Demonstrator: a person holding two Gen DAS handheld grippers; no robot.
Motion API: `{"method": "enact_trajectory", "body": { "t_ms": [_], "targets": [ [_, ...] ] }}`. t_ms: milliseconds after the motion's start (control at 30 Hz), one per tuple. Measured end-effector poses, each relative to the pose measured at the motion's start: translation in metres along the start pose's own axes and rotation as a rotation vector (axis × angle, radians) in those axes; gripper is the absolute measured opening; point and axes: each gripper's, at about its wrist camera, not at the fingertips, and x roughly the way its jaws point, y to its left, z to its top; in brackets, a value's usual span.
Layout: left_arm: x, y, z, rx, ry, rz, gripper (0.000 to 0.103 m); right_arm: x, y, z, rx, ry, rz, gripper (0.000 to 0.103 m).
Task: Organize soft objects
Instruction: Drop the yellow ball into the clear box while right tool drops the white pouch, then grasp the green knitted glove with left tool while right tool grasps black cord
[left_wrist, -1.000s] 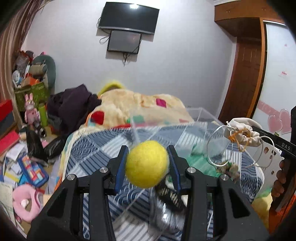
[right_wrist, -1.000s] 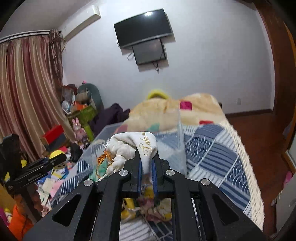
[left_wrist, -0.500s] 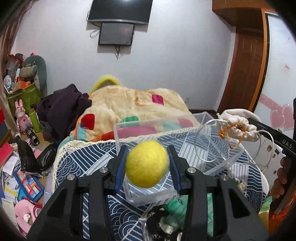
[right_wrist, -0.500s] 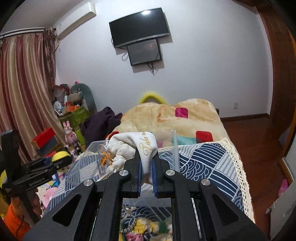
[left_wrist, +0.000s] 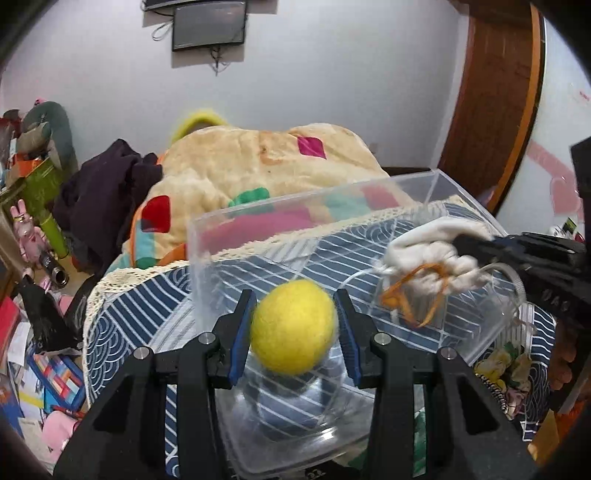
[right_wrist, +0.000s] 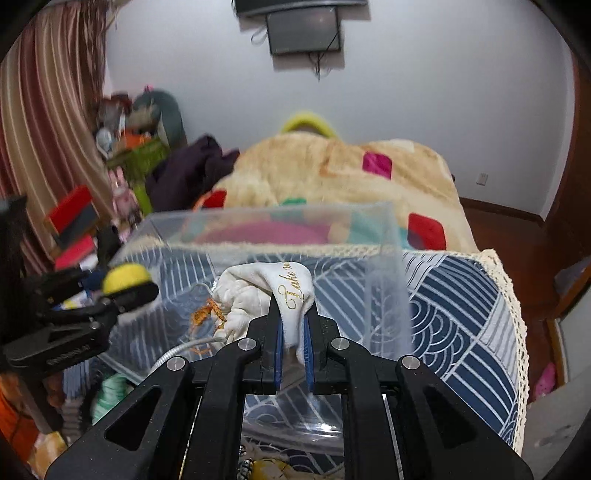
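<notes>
My left gripper (left_wrist: 294, 314) is shut on a yellow felt ball (left_wrist: 293, 326) and holds it over the near end of a clear plastic box (left_wrist: 310, 206) on the blue patterned cloth (left_wrist: 136, 317). My right gripper (right_wrist: 293, 317) is shut on a white drawstring pouch (right_wrist: 266, 291) with gold lettering and an orange cord, held over the same box (right_wrist: 266, 218). The pouch (left_wrist: 432, 254) shows at the right in the left wrist view. The ball (right_wrist: 125, 275) and left gripper show at the left in the right wrist view.
A beige blanket (left_wrist: 258, 162) with coloured patches and dark clothing (left_wrist: 107, 184) lie behind the box. Small soft items (left_wrist: 498, 369) lie on the cloth at the right. Toys and books (left_wrist: 40, 354) clutter the floor at the left. The cloth's lace edge (right_wrist: 513, 332) drops off at the right.
Both grippers have moved forward and down over the clear box, each still holding its object. The box now fills the middle of both views.
</notes>
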Motion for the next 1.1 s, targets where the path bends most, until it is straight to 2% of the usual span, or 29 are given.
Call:
{"method": "enact_trajectory", "body": {
  "t_ms": [67,167,233,300,467,633,800,933,1100],
  "targets": [
    [0.002,-0.003,0.0,0.01,0.005,0.006,0.042,0.004,0.004,-0.003,-0.023,0.028,0.005,0.009],
    [0.002,-0.004,0.0,0.013,0.012,-0.008,0.051,0.001,0.006,-0.006,-0.05,0.036,-0.007,0.012],
    [-0.002,-0.007,-0.002,0.014,0.005,-0.012,0.062,-0.003,0.006,-0.009,-0.062,0.037,-0.005,0.015],
    [-0.007,-0.01,-0.003,0.025,-0.001,-0.013,0.064,-0.009,0.006,-0.01,-0.076,0.036,-0.002,0.019],
    [-0.032,-0.011,-0.005,0.018,-0.04,-0.021,0.065,-0.03,0.007,-0.012,-0.09,-0.018,-0.004,0.035],
    [-0.066,-0.017,-0.011,0.022,-0.113,-0.024,0.079,-0.058,0.002,-0.014,-0.062,-0.089,0.014,0.047],
    [-0.084,-0.034,-0.026,0.032,-0.131,-0.057,0.084,-0.079,-0.003,-0.031,-0.058,-0.132,0.002,0.055],
    [-0.086,-0.052,-0.044,0.046,-0.109,-0.09,0.088,-0.083,-0.009,-0.047,-0.044,-0.125,-0.012,0.058],
    [-0.08,-0.068,-0.067,0.083,-0.088,-0.08,0.088,-0.079,-0.012,-0.065,-0.025,-0.085,0.02,0.058]
  ]
}}
